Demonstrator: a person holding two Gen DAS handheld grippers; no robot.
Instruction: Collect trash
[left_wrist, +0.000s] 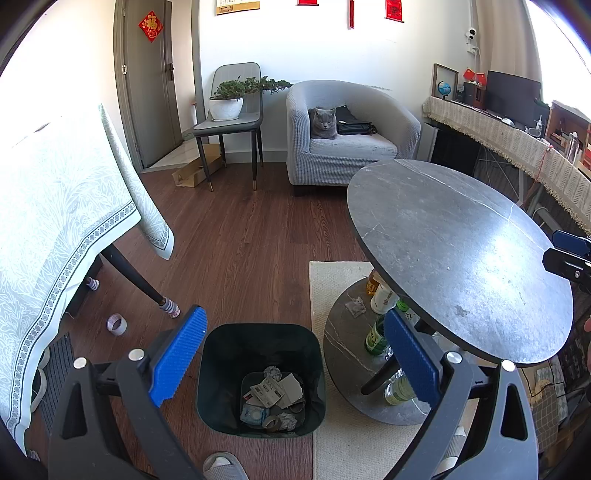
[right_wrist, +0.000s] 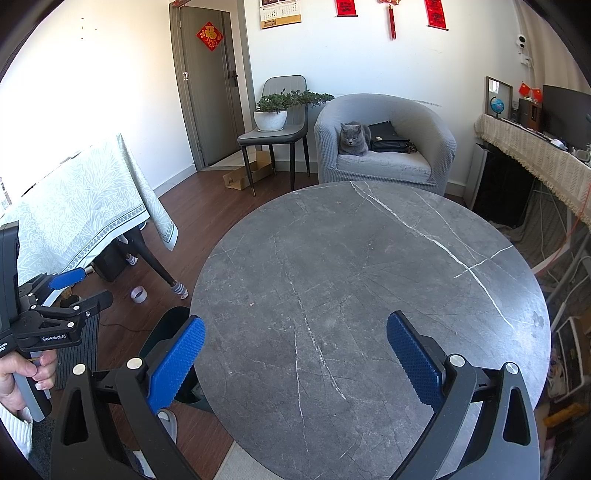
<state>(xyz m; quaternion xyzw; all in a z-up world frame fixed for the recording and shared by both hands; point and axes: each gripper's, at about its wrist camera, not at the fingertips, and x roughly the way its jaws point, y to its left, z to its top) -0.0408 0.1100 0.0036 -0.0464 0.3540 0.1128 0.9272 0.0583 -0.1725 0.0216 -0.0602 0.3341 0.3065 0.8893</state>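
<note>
Left handheld two-finger gripper (left_wrist: 293, 354): black plastic frame with triangular cut-outs, round silver screw heads at the pivots, two blue ribbed finger pads (left_wrist: 177, 356). Right handheld two-finger gripper (right_wrist: 295, 360): same build, same blue ribbed pads (right_wrist: 413, 363). Seen from the right wrist view, the left unit's black body bears white lettering "GenRobot.AI" and has a grey grip. Person's left hand (right_wrist: 26, 376): white knitted sleeve cuff (right_wrist: 14, 424) at the wrist. Grey slipper (left_wrist: 223, 465) on one foot.
</note>
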